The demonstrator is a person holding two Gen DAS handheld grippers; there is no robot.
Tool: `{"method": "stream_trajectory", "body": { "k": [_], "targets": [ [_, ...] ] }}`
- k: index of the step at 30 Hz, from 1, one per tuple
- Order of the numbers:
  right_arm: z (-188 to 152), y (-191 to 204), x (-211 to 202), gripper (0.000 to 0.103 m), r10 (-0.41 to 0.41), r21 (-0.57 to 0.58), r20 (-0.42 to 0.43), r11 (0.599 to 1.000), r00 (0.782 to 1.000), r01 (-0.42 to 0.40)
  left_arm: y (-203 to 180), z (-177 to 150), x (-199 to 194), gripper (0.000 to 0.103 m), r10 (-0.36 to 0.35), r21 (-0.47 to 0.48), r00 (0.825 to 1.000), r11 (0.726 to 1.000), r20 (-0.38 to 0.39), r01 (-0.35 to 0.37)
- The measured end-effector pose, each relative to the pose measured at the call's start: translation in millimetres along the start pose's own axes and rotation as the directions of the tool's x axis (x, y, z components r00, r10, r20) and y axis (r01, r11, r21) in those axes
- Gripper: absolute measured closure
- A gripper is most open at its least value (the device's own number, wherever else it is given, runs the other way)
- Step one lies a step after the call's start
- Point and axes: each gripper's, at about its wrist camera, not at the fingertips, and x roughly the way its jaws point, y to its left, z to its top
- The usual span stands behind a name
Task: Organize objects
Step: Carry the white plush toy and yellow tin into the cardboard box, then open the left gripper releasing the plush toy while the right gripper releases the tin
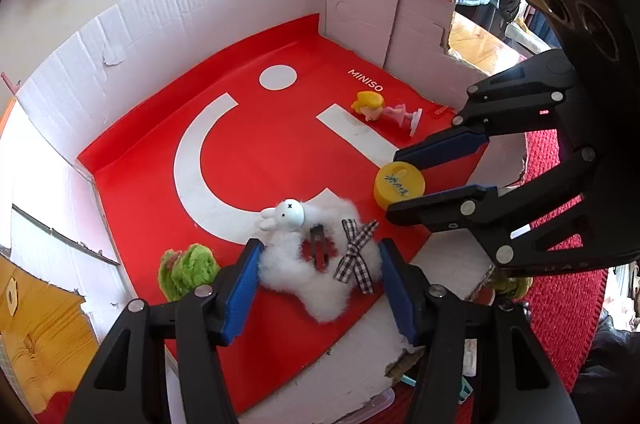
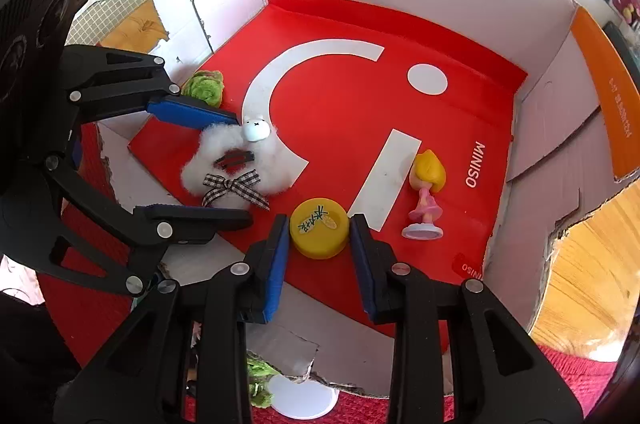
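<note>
The white fluffy toy point(image 1: 320, 268), with a small rabbit head point(image 1: 291, 212), a black hair clip point(image 1: 320, 248) and a checked ribbon bow point(image 1: 356, 256) on it, lies on the red sheet point(image 1: 256, 159) near the front edge of the cardboard box point(image 1: 168, 11). The left gripper point(image 1: 320, 284) stands open around this toy, one blue pad on each side of it; whether the pads touch the fluff I cannot tell. To the right of the toy, also near the front edge, stands the yellow cap point(image 2: 319, 232) with green writing on its top. The right gripper point(image 2: 320, 256) is open too, with its two fingers on both sides of the cap, very close to it but not pressing it as far as the right wrist view shows. Farther to the right, the doll point(image 2: 427, 191) with yellow hair and pink dress lies on its side on the red sheet, partly beside a white stripe. At the left side of the box, near the wall, is a green fuzzy thing point(image 1: 188, 270). The red sheet has a big white curve, a white dot and the word MINISO. Outside the box, in front, is a red knitted cloth point(image 1: 560, 284), and a white cup point(image 2: 304, 398) stands there.
</note>
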Motion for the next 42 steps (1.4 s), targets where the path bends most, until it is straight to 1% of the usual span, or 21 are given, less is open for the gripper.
{"method": "stream_trajectory", "body": {
  "k": [14,19,20,21,22,23,33,35,40,42],
  "targets": [
    [-6.1,-1.1,-7.2,0.073,-0.025,-0.019,-0.006,1.0,1.0,0.025,0.0,1.4,1.8,0.042,-0.001,-0.003,1.0,1.0,-0.001,0.001],
    [-7.0,-1.5,-9.0,0.071,-0.027,-0.019,-0.006,0.999,1.0,0.026,0.6,1.7,2.3,0.042,-0.002,-0.006,1.0,1.0,-0.002,0.002],
    [-7.3,-1.7,-9.2,0.068,-0.027,-0.019,-0.006,0.999,1.0,0.026,0.6,1.6,2.0,0.042,-0.002,-0.006,1.0,1.0,-0.002,0.002],
    [-7.9,-2.1,-10.2,0.057,-0.029,-0.02,-0.004,0.999,1.0,0.029,0.6,1.6,2.1,0.042,-0.004,-0.005,1.0,1.0,-0.003,0.004],
    [-8.3,-2.7,-11.1,0.051,-0.037,-0.019,0.0,0.999,0.999,0.037,0.2,1.4,2.4,0.041,-0.004,-0.002,1.0,1.0,-0.004,0.004],
    [-9.0,-4.0,-12.2,0.05,-0.045,-0.019,0.005,0.999,0.999,0.045,-0.1,0.6,1.1,0.041,-0.002,0.001,1.0,1.0,0.001,0.002],
    [-14.3,-10.5,-20.7,0.05,-0.042,-0.021,0.002,0.999,0.999,0.042,-0.7,-1.2,-1.4,0.041,-0.002,-0.004,1.0,1.0,0.001,0.002],
    [-15.6,-12.2,-23.3,0.05,-0.043,-0.017,0.003,0.999,0.999,0.043,-0.8,-1.5,-2.1,0.039,0.001,-0.005,1.0,1.0,0.002,-0.001],
    [-19.5,-16.4,-31.8,0.05,-0.043,-0.006,0.009,0.999,0.999,0.043,-2.4,-2.7,-7.1,0.037,0.001,-0.008,1.0,1.0,0.009,-0.001],
    [-21.2,-17.8,-38.0,0.05,-0.051,-0.003,0.017,0.999,0.999,0.051,-4.8,-3.7,-9.5,0.036,0.005,-0.001,1.0,1.0,0.011,-0.005]
  ]
}}
